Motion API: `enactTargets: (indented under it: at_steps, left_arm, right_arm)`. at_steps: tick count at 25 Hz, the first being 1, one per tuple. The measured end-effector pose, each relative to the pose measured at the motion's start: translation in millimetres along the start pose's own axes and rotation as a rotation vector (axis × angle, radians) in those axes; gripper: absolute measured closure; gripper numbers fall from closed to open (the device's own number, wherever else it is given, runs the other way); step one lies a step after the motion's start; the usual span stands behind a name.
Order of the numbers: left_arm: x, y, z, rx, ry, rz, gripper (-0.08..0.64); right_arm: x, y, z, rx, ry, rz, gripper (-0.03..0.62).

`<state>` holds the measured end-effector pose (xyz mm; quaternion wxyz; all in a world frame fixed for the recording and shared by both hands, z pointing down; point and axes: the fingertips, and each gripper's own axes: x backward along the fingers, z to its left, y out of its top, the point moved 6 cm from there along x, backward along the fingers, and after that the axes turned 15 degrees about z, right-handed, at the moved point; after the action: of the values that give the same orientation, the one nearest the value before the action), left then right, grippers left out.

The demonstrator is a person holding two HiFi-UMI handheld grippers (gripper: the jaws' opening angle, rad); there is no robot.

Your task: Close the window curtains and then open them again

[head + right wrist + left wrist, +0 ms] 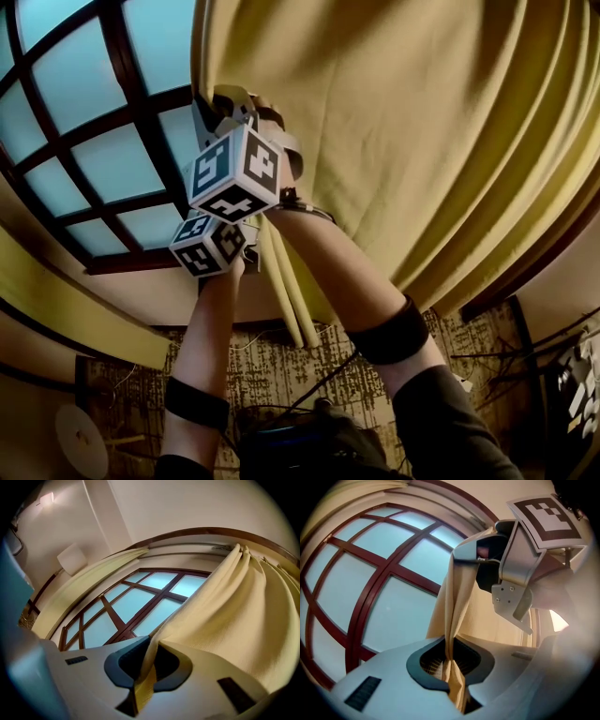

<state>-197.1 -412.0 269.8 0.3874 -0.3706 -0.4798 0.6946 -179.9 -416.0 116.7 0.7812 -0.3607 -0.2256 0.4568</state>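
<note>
Overhead, both forearms [337,272] stretch upward, close together.
Left gripper [451,660] and right gripper [147,665] each pinch the yellow curtain [422,141] by its bunched edge, beside the window [94,159].

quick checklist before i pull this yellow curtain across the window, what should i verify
1. Left gripper clamped on the edge of the yellow fabric curtain: ok, jaws shut on a fold.
2. Right gripper clamped on the same edge: ok, further up than the left one.
3. Curtain covering the dark red wooden-framed window: not ok, most frosted panes are bare.
4. Fabric loose enough to draw: ok, it hangs in soft folds.
5. Curtain top free to slide: cannot tell.
</note>
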Motion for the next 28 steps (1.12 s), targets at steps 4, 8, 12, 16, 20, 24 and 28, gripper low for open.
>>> enactTargets:
  at_steps: [4,8,12,16,20,24,28]
  left_arm:
    - [20,16,28,-0.008,0.003,-0.008,0.549]
    - [42,17,64,0.027,0.029,-0.006,0.549]
    - [72,23,100,0.039,0.075,-0.046,0.549]
    - [99,32,121,0.046,0.091,-0.06,0.549]
    - [108,29,136,0.014,0.115,-0.055,0.549]
    - [105,24,138,0.014,0.094,-0.044,0.548]
    - [96,21,125,0.036,0.052,-0.044,0.546]
  right_arm:
    - [-12,30,19,0.028,-0.005,-0.005,0.561]
    - [-30,53,55,0.081,0.037,0.006,0.561]
    - [-41,80,89,0.078,0.062,-0.035,0.561]
    - [-41,108,106,0.059,0.085,-0.08,0.561]
    - [-40,112,108,0.026,0.084,-0.09,0.56]
    - [-42,105,107,0.019,0.066,-0.064,0.56]
    - [-41,91,101,0.027,0.049,-0.022,0.555]
